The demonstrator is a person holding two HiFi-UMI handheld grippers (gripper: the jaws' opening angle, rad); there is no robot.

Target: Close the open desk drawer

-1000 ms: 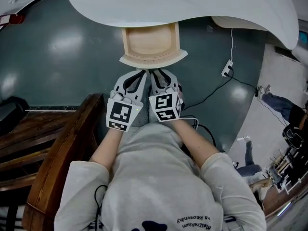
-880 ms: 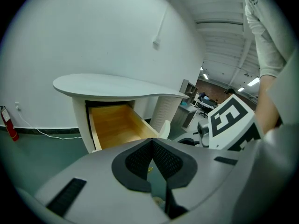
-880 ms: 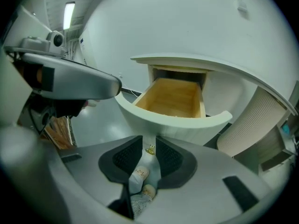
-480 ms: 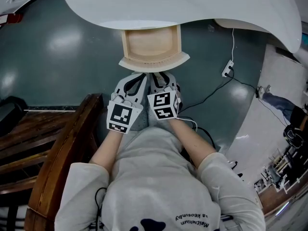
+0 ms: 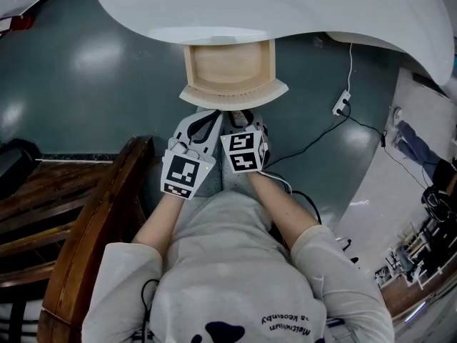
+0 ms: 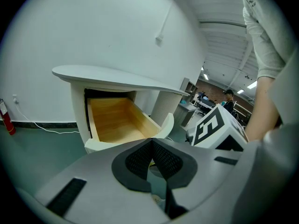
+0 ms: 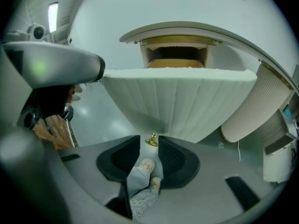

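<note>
The pale wooden drawer [image 5: 230, 66] stands pulled out from under the white desk [image 5: 300, 13], its curved white front [image 5: 233, 95] facing me. Both grippers hang side by side just below that front. My left gripper [image 5: 202, 120] is shut with nothing in it; in the left gripper view its pads meet at the tip [image 6: 150, 143] and the drawer's empty inside [image 6: 114, 122] lies beyond. My right gripper [image 7: 149, 146] is opening. The small gold knob [image 7: 151, 140] on the ribbed drawer front [image 7: 182, 101] sits right at its fingertips, in the gap, with no pad pressing on it.
A dark wooden chair [image 5: 93, 220] stands close at my left. A white cable and power strip [image 5: 340, 102] lie on the green floor at the right. A ribbed white desk leg [image 7: 254, 106] stands right of the drawer. My slippered feet [image 7: 145, 164] show below the right jaws.
Both grippers have sunk a little and the right one has edged closer under the drawer front. The drawer stays as far out as before.
</note>
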